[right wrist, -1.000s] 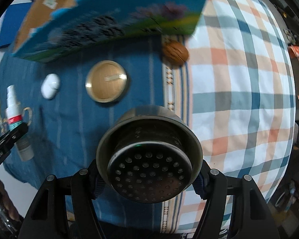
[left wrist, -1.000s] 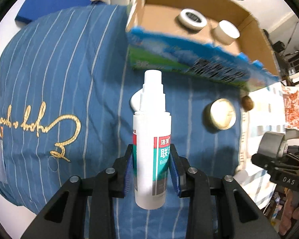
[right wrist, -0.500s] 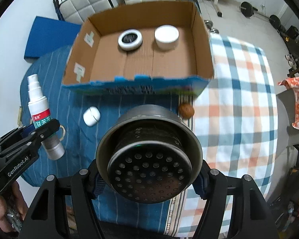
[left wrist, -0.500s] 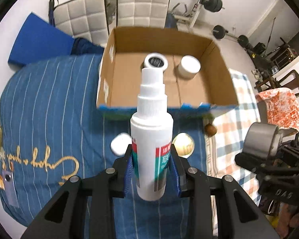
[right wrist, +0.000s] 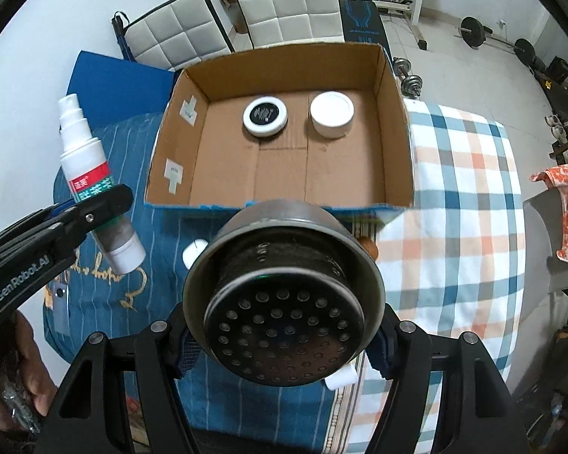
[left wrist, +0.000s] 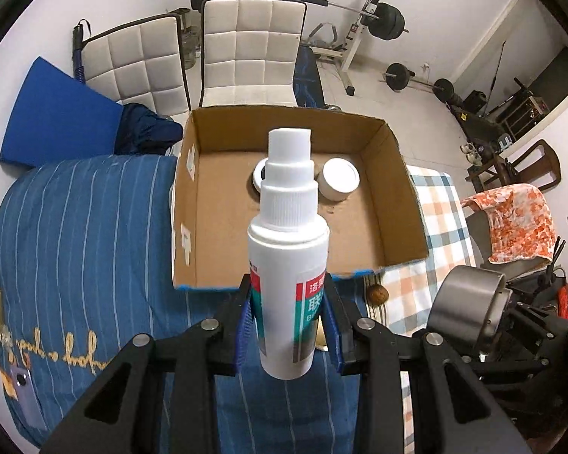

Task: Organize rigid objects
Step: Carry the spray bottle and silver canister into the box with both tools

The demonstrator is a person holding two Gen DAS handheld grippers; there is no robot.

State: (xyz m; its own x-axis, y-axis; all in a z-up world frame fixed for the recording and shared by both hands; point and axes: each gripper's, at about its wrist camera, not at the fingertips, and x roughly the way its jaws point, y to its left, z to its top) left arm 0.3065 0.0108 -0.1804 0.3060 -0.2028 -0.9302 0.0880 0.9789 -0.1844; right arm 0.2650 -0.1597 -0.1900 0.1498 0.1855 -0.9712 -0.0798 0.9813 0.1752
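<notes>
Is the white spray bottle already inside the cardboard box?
No. The spray bottle is held by the left gripper, outside the cardboard box.

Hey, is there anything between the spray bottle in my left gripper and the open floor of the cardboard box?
Nothing visible. The spray bottle is held above the blue cloth, left of the cardboard box, whose near floor is bare; the two jars sit at the back.

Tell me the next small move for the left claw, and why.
Probably carry the spray bottle forward over the cardboard box and lower it onto bare floor nearer than the two jars: the left claw is clamped on it, short of the near wall.
</notes>
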